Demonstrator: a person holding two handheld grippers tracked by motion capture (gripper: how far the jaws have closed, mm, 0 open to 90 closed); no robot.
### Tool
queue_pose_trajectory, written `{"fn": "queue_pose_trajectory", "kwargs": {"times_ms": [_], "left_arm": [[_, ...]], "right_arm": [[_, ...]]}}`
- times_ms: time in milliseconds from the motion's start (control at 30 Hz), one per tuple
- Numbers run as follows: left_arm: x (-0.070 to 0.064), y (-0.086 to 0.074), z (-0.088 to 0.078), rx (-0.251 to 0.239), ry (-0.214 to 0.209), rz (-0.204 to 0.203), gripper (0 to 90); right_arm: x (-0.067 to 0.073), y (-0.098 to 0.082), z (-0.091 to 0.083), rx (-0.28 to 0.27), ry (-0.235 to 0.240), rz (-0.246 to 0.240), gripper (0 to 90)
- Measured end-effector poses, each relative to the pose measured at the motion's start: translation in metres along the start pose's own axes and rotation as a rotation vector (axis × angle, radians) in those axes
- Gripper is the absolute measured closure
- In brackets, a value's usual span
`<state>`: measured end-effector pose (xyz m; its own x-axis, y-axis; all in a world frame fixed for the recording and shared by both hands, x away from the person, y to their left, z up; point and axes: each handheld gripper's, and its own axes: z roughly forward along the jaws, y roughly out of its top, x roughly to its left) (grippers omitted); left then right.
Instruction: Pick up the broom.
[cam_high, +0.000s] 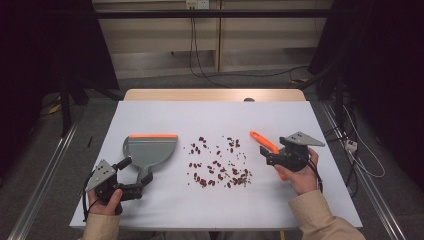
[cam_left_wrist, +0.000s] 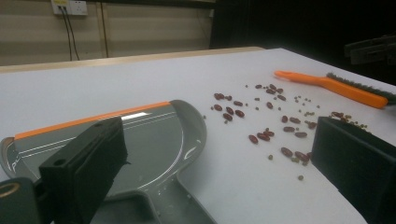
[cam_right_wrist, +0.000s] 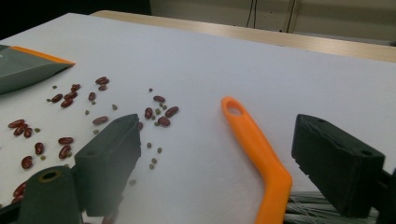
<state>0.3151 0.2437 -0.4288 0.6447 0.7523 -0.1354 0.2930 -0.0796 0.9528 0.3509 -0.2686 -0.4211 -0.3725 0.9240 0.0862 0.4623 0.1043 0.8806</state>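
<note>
A grey dustpan (cam_high: 150, 150) with an orange lip lies left of centre on the white table. My left gripper (cam_high: 131, 177) stands open at its near end, one jaw on either side of the pan's handle (cam_left_wrist: 159, 205) without touching it. Red beans and small green ones (cam_high: 217, 162) are scattered mid-table. An orange-handled brush (cam_high: 263, 141) lies to their right. My right gripper (cam_high: 266, 156) is open around the brush handle (cam_right_wrist: 257, 144). Both pads stand apart from the handle, and the bristles (cam_right_wrist: 299, 207) lie close to the camera.
The white table (cam_high: 210, 115) has a wooden strip (cam_high: 215, 95) along its far edge. Metal rails (cam_high: 45, 170) run along the floor on both sides, and cables (cam_high: 360, 155) lie on the floor to the right. Bare table surrounds the beans.
</note>
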Motion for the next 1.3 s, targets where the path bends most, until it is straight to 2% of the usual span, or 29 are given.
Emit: {"fn": "queue_pose_trajectory", "kwargs": {"times_ms": [133,167,233,333,433,533,567,633,700,833,867,933,1033,1100,1133,1167,1200,1233,1300], "left_arm": [[0.000,0.001,0.000,-0.001,0.002,0.006,3.2],[0.000,0.001,0.000,-0.001,0.000,0.001,3.2],[0.000,0.001,0.000,-0.004,-0.004,-0.004,3.2],[0.000,0.000,0.000,-0.003,-0.001,-0.004,3.2],[0.000,0.001,0.000,-0.003,-0.002,0.002,3.2],[0.000,0.001,0.000,-0.003,-0.002,0.003,3.2],[0.000,0.001,0.000,-0.003,-0.001,0.003,3.2],[0.000,0.001,0.000,-0.004,-0.003,-0.003,3.2],[0.000,0.001,0.000,-0.003,-0.003,-0.004,3.2],[0.000,0.001,0.001,-0.002,-0.004,-0.002,3.3],[0.000,0.001,0.001,-0.002,-0.004,-0.002,3.2],[0.000,0.001,0.001,-0.001,-0.006,0.004,3.2],[0.000,0.001,0.001,-0.003,-0.006,0.002,3.2],[0.000,0.001,0.001,-0.002,-0.006,0.003,3.2],[0.000,0.001,0.001,-0.002,-0.007,0.003,3.2],[0.000,0.001,0.001,0.000,-0.008,0.004,3.2],[0.000,0.001,0.001,0.000,-0.008,0.003,3.2],[0.000,0.001,0.001,0.000,-0.008,0.003,3.2],[0.001,0.001,0.001,0.000,-0.009,0.003,3.2]], "right_arm": [[-0.003,0.001,0.004,0.011,-0.010,-0.001,19.5],[-0.005,0.002,0.007,0.030,-0.016,0.001,20.8],[-0.006,0.002,0.008,0.035,-0.020,0.004,22.0],[-0.012,0.004,0.012,0.064,-0.012,0.016,29.1],[-0.013,0.006,0.013,0.067,-0.014,0.019,30.5],[-0.017,0.008,0.014,0.083,-0.028,0.017,36.0],[-0.019,0.010,0.016,0.095,-0.019,0.018,40.9],[-0.021,0.011,0.018,0.126,-0.020,0.014,42.4],[-0.022,0.011,0.019,0.134,-0.022,0.007,44.0],[-0.027,0.012,0.025,0.205,-0.037,0.013,49.1],[-0.027,0.012,0.025,0.205,-0.037,0.013,49.1],[-0.031,0.013,0.028,0.251,-0.060,0.009,54.0],[-0.034,0.014,0.030,0.278,-0.070,0.015,57.4],[-0.036,0.017,0.034,0.330,-0.088,0.016,59.2],[-0.036,0.017,0.034,0.330,-0.088,0.016,59.2],[-0.037,0.019,0.037,0.366,-0.094,0.013,62.3],[-0.038,0.019,0.038,0.393,-0.086,0.027,63.7],[-0.038,0.019,0.038,0.393,-0.086,0.027,63.7],[-0.040,0.019,0.042,0.428,-0.072,0.030,66.4]]}}
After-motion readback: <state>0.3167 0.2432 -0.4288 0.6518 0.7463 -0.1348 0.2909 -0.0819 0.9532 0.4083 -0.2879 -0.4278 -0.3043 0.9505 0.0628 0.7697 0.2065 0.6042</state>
